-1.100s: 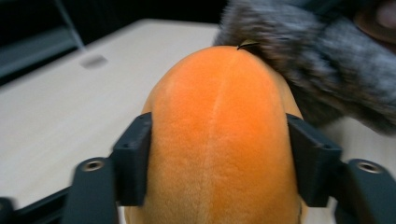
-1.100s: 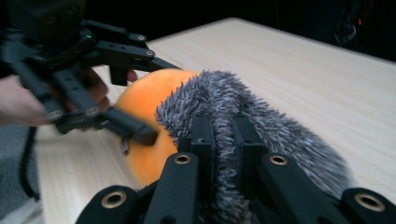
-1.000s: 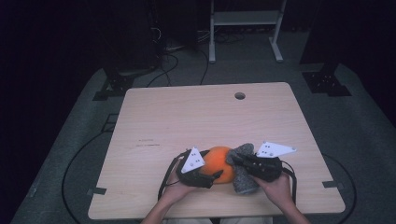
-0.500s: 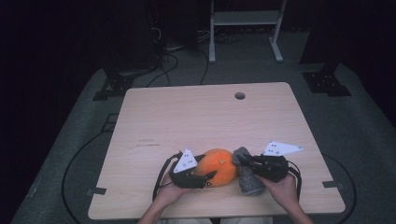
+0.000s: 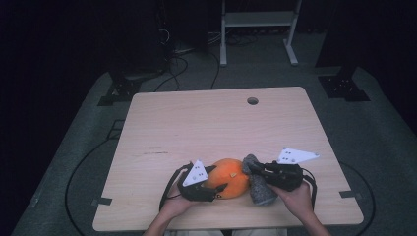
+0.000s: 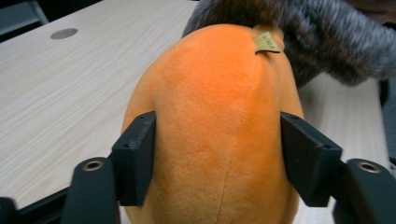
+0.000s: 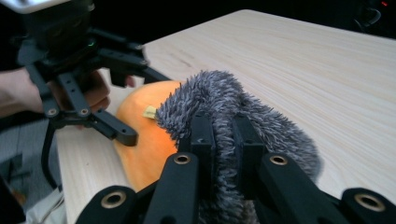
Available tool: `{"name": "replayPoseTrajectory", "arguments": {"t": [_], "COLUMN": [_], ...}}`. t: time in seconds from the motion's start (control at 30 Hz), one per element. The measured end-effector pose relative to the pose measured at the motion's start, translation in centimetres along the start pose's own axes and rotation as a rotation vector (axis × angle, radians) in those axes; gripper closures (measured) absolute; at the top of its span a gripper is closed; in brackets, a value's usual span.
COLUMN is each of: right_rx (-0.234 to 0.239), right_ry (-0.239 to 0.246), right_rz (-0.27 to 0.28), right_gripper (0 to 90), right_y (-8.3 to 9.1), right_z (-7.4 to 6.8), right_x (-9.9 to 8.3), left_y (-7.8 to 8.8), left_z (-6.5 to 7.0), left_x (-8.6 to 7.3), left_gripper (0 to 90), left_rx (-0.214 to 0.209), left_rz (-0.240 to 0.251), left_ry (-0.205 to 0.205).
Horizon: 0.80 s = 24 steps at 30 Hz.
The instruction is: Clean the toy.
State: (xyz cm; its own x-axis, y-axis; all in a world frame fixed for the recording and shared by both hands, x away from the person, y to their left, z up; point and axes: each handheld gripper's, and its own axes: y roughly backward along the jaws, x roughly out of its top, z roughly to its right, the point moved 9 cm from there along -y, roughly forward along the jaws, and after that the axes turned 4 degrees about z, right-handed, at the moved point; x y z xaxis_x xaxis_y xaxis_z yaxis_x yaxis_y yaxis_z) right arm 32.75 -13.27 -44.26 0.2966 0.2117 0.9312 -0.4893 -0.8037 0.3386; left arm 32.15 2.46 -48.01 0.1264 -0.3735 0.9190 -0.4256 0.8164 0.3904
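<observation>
The orange plush toy is lying near the front edge of the desk, a little right of its middle, with its shaggy grey part trailing toward the front right corner. The left gripper has just been closing, and its jaws are now pressing into the orange body from both sides. The right gripper is pinching a fold of the grey fur between nearly shut jaws. The toy is looking light, soft and squashy, so it is likely giving under any squeeze; the smooth orange pile may be slipping a little, while the long fur is offering a surer hold.
</observation>
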Motion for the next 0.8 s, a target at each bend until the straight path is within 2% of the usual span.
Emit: {"name": "replayPoseTrajectory", "arguments": {"t": [0.03,0.07,0.13,0.17,0.2,0.23,0.27,0.3,0.33,0.37,0.4,0.43,0.47,0.5,0.53,0.57,0.63,0.67,0.73,0.8], "right_rx": [0.002,0.015,0.031,0.031,0.039,0.045,0.032,0.028,0.028,0.011,0.006,0.006,0.005,0.009,0.009,0.001,0.001,0.001,-0.040,-0.050], "right_ry": [0.019,0.026,0.027,0.027,0.033,0.039,0.043,0.033,0.033,0.034,0.040,0.040,0.042,0.046,0.046,0.063,0.026,0.026,-0.002,-0.016], "right_rz": [-0.021,-0.045,-0.057,-0.057,-0.058,-0.063,-0.075,-0.072,-0.072,-0.030,-0.015,-0.015,0.006,0.007,0.007,-0.030,-0.044,-0.044,-0.062,-0.056], "right_gripper": [81.0,81.0,80.9,80.9,80.9,80.9,81.0,81.0,81.0,81.0,81.0,81.0,81.0,81.0,81.0,81.0,81.1,81.1,81.1,81.1], "right_y": [-0.3,-0.6,-0.8,-0.8,-0.8,-0.6,-0.5,-0.4,-0.4,0.1,0.2,0.2,0.3,-0.1,-0.1,-0.7,-1.0,-1.0,-0.7,-0.3], "right_z": [-0.2,-0.5,-0.7,-0.7,-0.8,-0.9,-0.7,-0.6,-0.6,-0.5,-0.6,-0.6,-0.8,-1.0,-1.0,-0.9,-0.2,-0.2,0.9,1.0], "right_x": [-0.2,-0.6,-1.0,-1.0,-1.1,-1.1,-1.1,-1.1,-1.1,-0.3,0.1,0.1,0.5,0.6,0.6,-0.3,-1.0,-1.0,-1.3,-1.2], "left_y": [0.0,0.1,0.0,0.0,-0.3,-0.4,-0.4,-0.4,-0.4,-0.3,-0.5,-0.5,-0.9,-1.2,-1.2,-1.2,-1.0,-1.0,-1.0,-1.1], "left_z": [0.0,-0.1,-0.6,-0.6,-0.7,-0.6,-0.5,-0.5,-0.5,-0.4,-0.5,-0.5,-0.5,-0.3,-0.3,-0.3,-0.2,-0.2,-0.1,0.0], "left_x": [0.0,0.2,0.2,0.2,-0.2,-0.3,-0.1,-0.1,0.3,1.0,1.6,1.6,1.6,1.3,1.3,1.2,0.7,0.7,0.7,0.8], "left_gripper": [27.4,21.3,10.2,7.1,7.1,10.3,24.8,30.0,30.0,35.5,35.7,35.6,35.6,35.1,35.1,34.7,33.7,33.2,32.4,31.9], "left_rx": [0.000,-0.018,-0.016,-0.016,-0.035,-0.039,0.003,0.003,0.028,0.064,0.128,0.128,0.147,0.128,0.128,0.126,0.111,0.111,0.104,0.102], "left_rz": [0.000,0.001,-0.027,-0.027,-0.053,-0.048,-0.028,-0.028,-0.015,0.020,0.042,0.042,0.033,0.018,0.018,0.016,0.006,0.006,0.005,0.003], "left_ry": [0.000,0.017,0.052,0.052,0.082,0.088,0.044,0.044,0.007,-0.043,-0.093,-0.093,-0.123,-0.139,-0.139,-0.145,-0.133,-0.133,-0.136,-0.137]}}
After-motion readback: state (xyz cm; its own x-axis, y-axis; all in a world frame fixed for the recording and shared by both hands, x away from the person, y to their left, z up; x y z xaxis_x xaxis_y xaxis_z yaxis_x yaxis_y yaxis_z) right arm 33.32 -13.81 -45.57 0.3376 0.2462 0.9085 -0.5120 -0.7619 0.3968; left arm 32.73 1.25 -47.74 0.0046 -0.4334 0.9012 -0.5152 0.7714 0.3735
